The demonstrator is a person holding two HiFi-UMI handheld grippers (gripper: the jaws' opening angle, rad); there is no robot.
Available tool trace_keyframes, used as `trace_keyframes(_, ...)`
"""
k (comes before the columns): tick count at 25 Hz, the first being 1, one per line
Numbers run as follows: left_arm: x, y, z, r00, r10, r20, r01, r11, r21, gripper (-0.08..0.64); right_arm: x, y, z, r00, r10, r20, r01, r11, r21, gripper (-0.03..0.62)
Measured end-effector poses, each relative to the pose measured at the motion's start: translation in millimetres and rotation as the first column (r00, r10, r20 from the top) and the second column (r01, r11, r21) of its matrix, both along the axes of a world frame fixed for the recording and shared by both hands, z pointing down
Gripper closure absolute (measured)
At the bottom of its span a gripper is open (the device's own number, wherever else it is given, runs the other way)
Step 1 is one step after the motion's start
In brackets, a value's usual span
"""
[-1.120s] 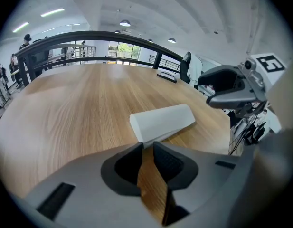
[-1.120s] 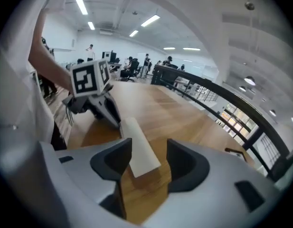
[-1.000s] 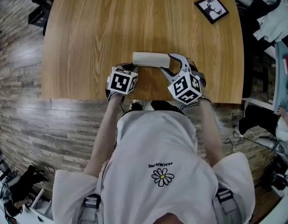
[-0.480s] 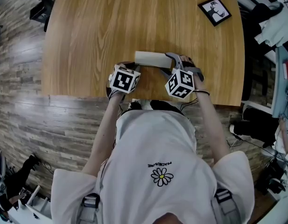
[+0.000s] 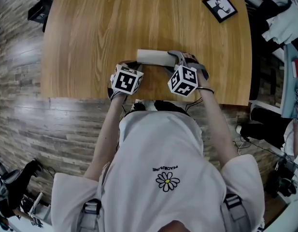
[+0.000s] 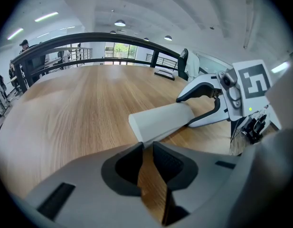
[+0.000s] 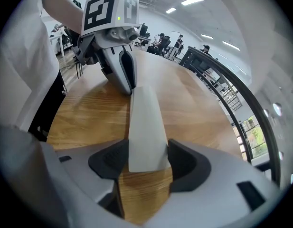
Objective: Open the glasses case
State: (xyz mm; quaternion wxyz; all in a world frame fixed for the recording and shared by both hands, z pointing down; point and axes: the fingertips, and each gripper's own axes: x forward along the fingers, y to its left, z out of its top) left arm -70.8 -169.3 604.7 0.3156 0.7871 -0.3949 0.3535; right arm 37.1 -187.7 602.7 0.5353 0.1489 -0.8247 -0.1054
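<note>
A white glasses case [image 5: 152,57] [image 6: 163,121] [image 7: 145,122] lies closed on the wooden table [image 5: 105,23], near its front edge. My left gripper [image 5: 132,65] [image 6: 147,146] is at the case's left end, jaws nearly together and pinching the end's lower corner. My right gripper [image 5: 177,60] [image 7: 147,161] straddles the right end. Its jaws have just been closing, and both pads now touch the case's sides. In the left gripper view, the right gripper's fingers [image 6: 203,84] reach over and under the far end of the case.
A small black-framed picture [image 5: 219,7] lies at the table's far right corner. The table's front edge [image 5: 139,99] runs just behind both grippers, against the person's body. Bags and clutter [image 5: 284,23] stand on the floor to the right.
My right gripper has sunk onto the case's right end and rolled, its marker cube now closer to the case. The left gripper and the case have stayed put.
</note>
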Motion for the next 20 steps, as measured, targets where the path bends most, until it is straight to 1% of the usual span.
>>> trace_keyframes(6, 0.5, 0.3, 1.1, 1.000, 0.004, 0.012, -0.004, 1.000, 0.007, 0.480, 0.1, -0.2, -1.3, 1.000, 0.002, 0.021, 0.000, 0.996, -0.087, 0.328)
trace_keyframes(10, 1.4, -0.3, 1.8, 1.000, 0.004, 0.025, -0.005, 1.000, 0.015, 0.480, 0.6, -3.2, -6.8, 0.999, 0.016, 0.051, -0.008, 0.988, -0.156, 0.330)
trace_keyframes(13, 1.5, 1.1, 0.4, 1.000, 0.005, 0.028, -0.006, 1.000, 0.014, 0.480, 0.2, -3.6, -10.2, 0.999, 0.015, 0.040, -0.007, 0.982, -0.188, 0.330)
trace_keyframes(15, 1.7, 0.6, 1.5, 1.000, 0.007, 0.029, -0.007, 1.000, 0.016, 0.480, 0.6, -4.8, -14.4, 0.999, 0.030, 0.039, -0.021, 0.978, -0.208, 0.336)
trace_keyframes(18, 1.8, -1.3, 3.2, 1.000, 0.009, 0.030, -0.009, 1.000, 0.020, 0.482, 0.1, -8.6, -24.7, 0.997, 0.050, 0.056, -0.037, 0.976, -0.216, 0.374)
trace_keyframes(19, 1.5, -1.5, 3.2, 0.999, 0.010, 0.030, -0.010, 1.000, 0.019, 0.482, -0.8, -10.0, -29.3, 0.996, 0.054, 0.067, -0.039, 0.977, -0.209, 0.410)
trace_keyframes(20, 0.9, -1.3, 3.1, 0.999, 0.010, 0.032, -0.011, 1.000, 0.016, 0.482, -1.7, -11.7, -33.7, 0.995, 0.058, 0.076, -0.042, 0.979, -0.198, 0.460)
